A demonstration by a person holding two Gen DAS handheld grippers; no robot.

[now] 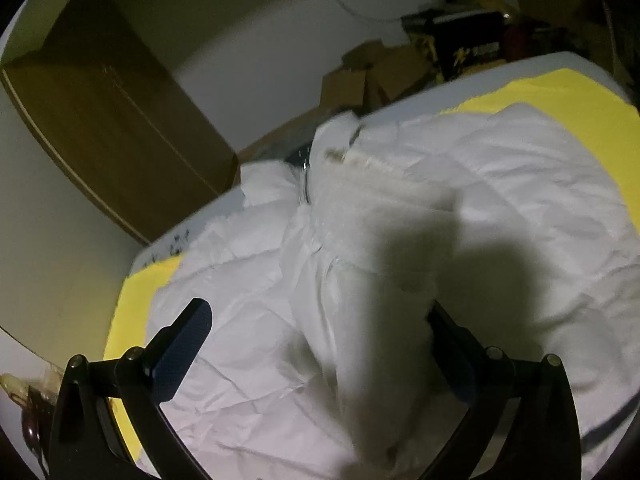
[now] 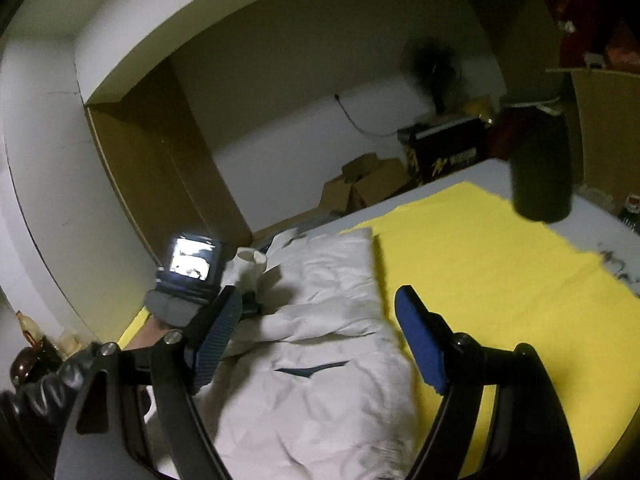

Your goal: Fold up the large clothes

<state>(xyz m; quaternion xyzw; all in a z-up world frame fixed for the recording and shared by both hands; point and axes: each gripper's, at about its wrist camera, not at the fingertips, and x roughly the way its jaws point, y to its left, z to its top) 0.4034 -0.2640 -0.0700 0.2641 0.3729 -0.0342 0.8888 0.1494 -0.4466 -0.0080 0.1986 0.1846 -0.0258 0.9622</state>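
Left tool (image 1: 316,344): jaws spread wide, nothing pinched; a raised fold of the white padded coat (image 1: 400,200), with its fleecy collar trim (image 1: 384,172), stands between the fingers and lies against the right-hand finger, whose pad is hidden by the cloth, so contact there cannot be judged. Right tool (image 2: 320,336): jaws wide and not gripping, blue pads (image 2: 420,344) clear of the fabric; the coat's creased body passes beneath and between the fingers, with a dark slit pocket (image 2: 310,369) just ahead of the jaw base. Coat: one item, white, quilted, rumpled, spread over a yellow cloth (image 2: 500,280) that covers the white counter (image 2: 460,176); in the right wrist view it fills the left half of the yellow cloth, its straight edge running toward the far edge of the counter, and the right half of the cloth is bare. Same view: the left tool's camera unit with lit screen (image 2: 190,260) sits at the coat's left side near the counter's left edge, a cuff or sleeve opening (image 2: 250,260) just beside it. Surroundings, blurred: brown wardrobe (image 1: 112,120), cardboard boxes (image 2: 368,184), dark cylinder (image 2: 542,160) at the far right corner.
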